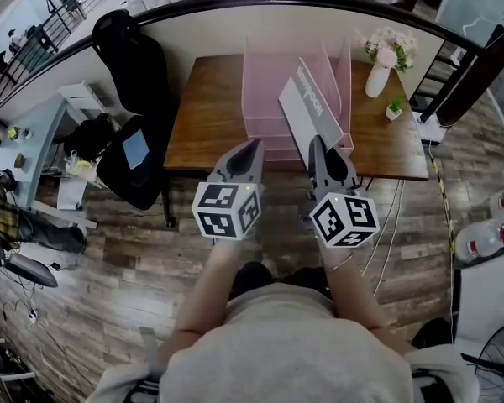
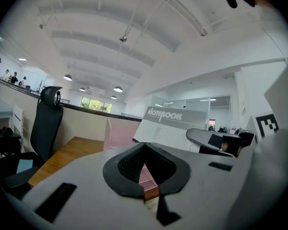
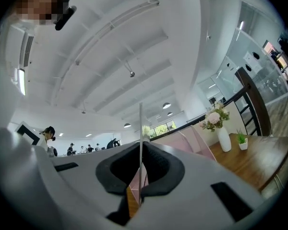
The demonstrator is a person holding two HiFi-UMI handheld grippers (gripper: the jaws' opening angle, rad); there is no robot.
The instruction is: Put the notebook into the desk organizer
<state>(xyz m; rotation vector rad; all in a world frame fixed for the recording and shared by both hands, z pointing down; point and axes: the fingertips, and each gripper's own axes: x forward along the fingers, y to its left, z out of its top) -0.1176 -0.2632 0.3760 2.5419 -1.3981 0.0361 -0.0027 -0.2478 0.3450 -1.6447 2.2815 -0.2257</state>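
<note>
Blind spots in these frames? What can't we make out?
- Inside of the desk organizer, head view: the notebook covers its right front, so whether anything lies in the trays cannot be told.
- Grip point, head view: the right gripper hides with its own body where its pads meet the notebook. The right gripper view shows the notebook edge-on only.
- The small print on the cover, left gripper view: too small to read.

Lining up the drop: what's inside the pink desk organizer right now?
Visible left and rear sections of the desk organizer look empty. The tilted notebook in the right gripper covers its front right, so that part cannot be seen.
</note>
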